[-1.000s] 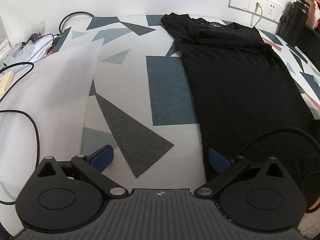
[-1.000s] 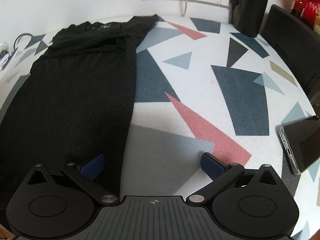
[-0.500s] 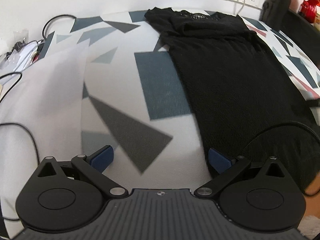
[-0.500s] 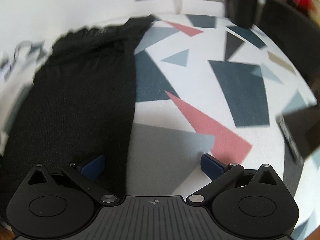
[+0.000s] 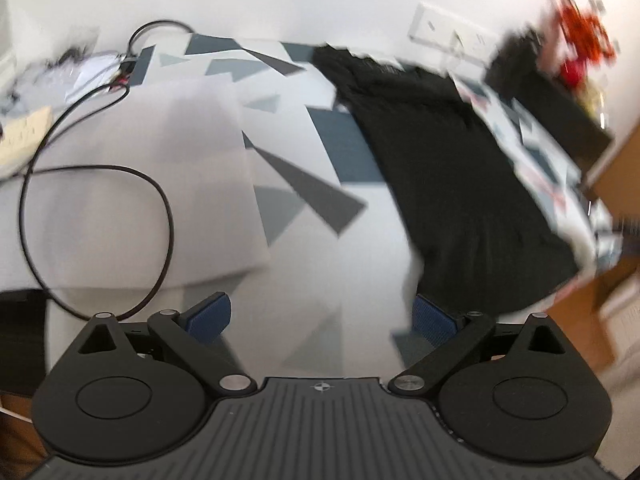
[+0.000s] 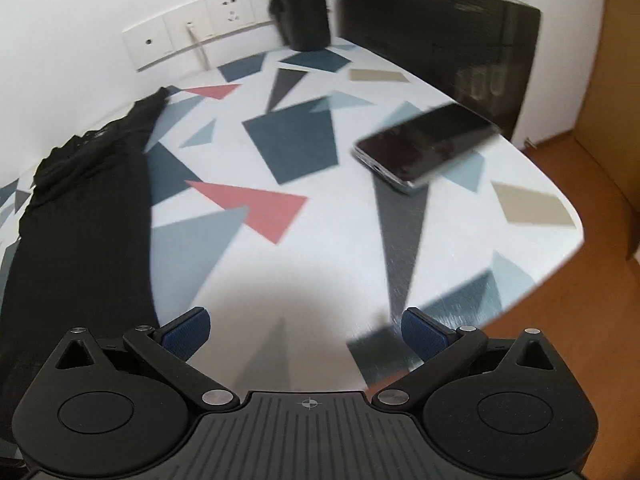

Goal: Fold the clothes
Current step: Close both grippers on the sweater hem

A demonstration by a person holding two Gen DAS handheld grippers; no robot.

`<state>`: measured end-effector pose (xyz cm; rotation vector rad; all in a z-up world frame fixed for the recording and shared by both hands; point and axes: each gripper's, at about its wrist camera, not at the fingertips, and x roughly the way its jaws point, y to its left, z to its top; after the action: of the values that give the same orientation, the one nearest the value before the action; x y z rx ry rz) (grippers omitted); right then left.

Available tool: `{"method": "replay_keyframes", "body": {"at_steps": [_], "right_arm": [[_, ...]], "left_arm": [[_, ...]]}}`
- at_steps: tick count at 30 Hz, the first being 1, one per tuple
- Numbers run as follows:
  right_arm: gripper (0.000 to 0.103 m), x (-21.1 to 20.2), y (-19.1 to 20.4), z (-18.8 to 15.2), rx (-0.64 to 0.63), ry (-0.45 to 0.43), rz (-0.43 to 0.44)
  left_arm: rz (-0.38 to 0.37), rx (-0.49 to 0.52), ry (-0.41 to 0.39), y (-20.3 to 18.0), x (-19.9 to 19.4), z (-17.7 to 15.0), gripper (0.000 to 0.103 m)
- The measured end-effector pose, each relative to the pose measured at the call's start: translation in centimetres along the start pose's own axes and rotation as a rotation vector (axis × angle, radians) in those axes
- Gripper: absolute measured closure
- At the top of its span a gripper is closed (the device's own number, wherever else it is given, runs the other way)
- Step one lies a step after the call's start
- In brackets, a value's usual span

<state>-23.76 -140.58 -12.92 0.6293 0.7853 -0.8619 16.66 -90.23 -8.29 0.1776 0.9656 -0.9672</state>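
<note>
A black knitted garment [image 5: 452, 160] lies flat and lengthwise on the patterned table [image 5: 280, 152], its hem toward me. In the left wrist view my left gripper [image 5: 322, 318] hovers over the table's near edge, left of the hem; its jaws are wide and closing slightly, with nothing between them. The right wrist view shows the garment [image 6: 80, 216] along the left side. My right gripper [image 6: 306, 330] stands open over bare tabletop to the garment's right, holding nothing.
A phone [image 6: 424, 146] lies on the table at the right, near the rounded table edge [image 6: 560, 248]. A black bottle [image 6: 304, 4] and a dark chair back [image 6: 440, 32] stand behind. A black cable [image 5: 96, 224] loops over white foam sheet [image 5: 132, 184] at left.
Both grippers have pulled back from the garment and risen a little. The right one rolled and swung right, off the garment's edge toward the phone. The left one now shows the table's near edge.
</note>
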Motion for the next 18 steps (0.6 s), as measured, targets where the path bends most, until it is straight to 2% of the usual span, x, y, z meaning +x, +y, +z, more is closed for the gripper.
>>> {"method": "replay_keyframes", "body": {"at_steps": [2, 6, 8, 10, 16, 17, 18], "right_arm": [[0.006, 0.2, 0.7, -0.7, -0.028, 0.009, 0.02], [0.013, 1.0, 5.0, -1.9, -0.221, 0.011, 0.103], [0.017, 1.4, 6.8, -2.3, -0.297, 0.018, 0.123], [0.021, 1.6, 7.5, -2.7, -0.322, 0.027, 0.139], [0.035, 1.5, 8.2, -3.6, -0.366, 0.013, 0.154], [0.044, 1.3, 8.3, -3.7, -0.373, 0.008, 0.16], [0.054, 1.1, 8.3, -3.7, -0.38, 0.004, 0.169]], "left_arm": [[-0.042, 0.016, 0.004, -1.4, 1.9, 1.0, 0.01], [-0.076, 0.145, 0.078, -5.8, 6.1, 2.0, 0.015], [-0.073, 0.192, 0.112, -7.3, 7.5, 1.9, 0.016], [-0.056, 0.218, 0.128, -8.3, 8.4, 1.5, 0.016], [-0.003, 0.317, 0.127, -10.0, 8.8, 0.6, 0.016], [0.003, 0.333, 0.124, -10.2, 8.7, 0.4, 0.018], [0.004, 0.357, 0.114, -10.4, 8.6, 0.2, 0.036]]}}
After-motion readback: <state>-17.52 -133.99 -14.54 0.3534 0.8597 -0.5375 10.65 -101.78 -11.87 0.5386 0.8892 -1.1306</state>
